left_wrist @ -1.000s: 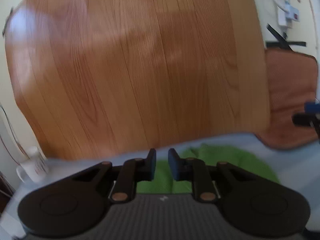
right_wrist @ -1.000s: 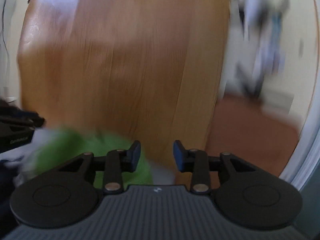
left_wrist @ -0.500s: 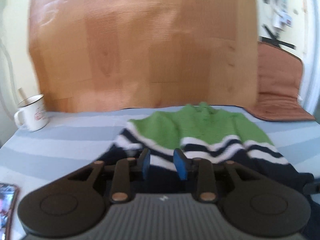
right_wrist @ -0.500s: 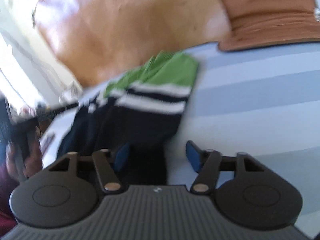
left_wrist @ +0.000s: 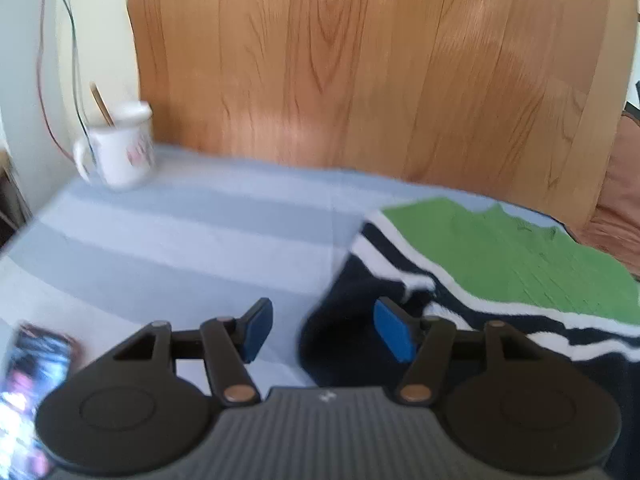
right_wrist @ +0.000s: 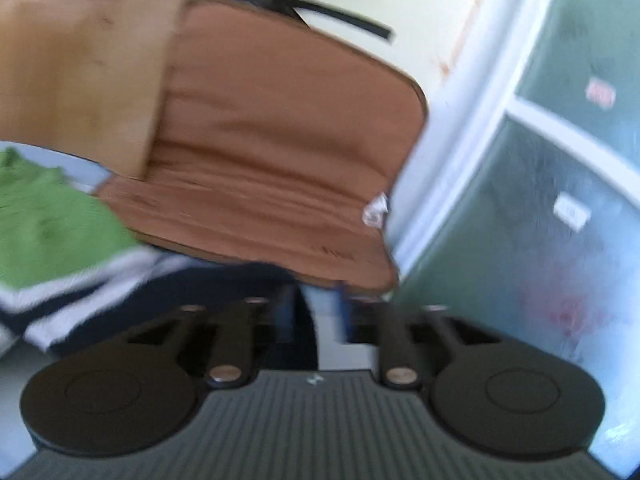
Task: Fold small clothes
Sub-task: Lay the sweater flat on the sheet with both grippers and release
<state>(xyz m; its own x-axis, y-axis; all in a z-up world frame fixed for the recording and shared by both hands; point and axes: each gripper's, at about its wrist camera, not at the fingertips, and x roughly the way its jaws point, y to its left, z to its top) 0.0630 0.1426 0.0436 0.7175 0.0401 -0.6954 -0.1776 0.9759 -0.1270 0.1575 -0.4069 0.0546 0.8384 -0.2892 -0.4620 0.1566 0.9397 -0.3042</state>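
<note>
Plainly, both the left gripper (left_wrist: 323, 330) and right gripper (right_wrist: 313, 312) just spread beside the sweater (left_wrist: 500, 252); mug (left_wrist: 120, 148) print unreadable.

no readable text, mug (left_wrist: 120, 152) print blurred, cabinet labels (right_wrist: 572, 210) illegible

We see the sweater (left_wrist: 500, 256) lying flat on the bed (left_wrist: 200, 248), toward its right side and close to the headboard (left_wrist: 360, 80) that stands along the far edge. A mug (left_wrist: 120, 152) sits at the bed's far left corner, with a stick in it. A phone (left_wrist: 28, 392) lies at the near left edge. Past the right end of the headboard, a cushion (right_wrist: 272, 152) leans at the far right corner, beside the sweater.
</note>
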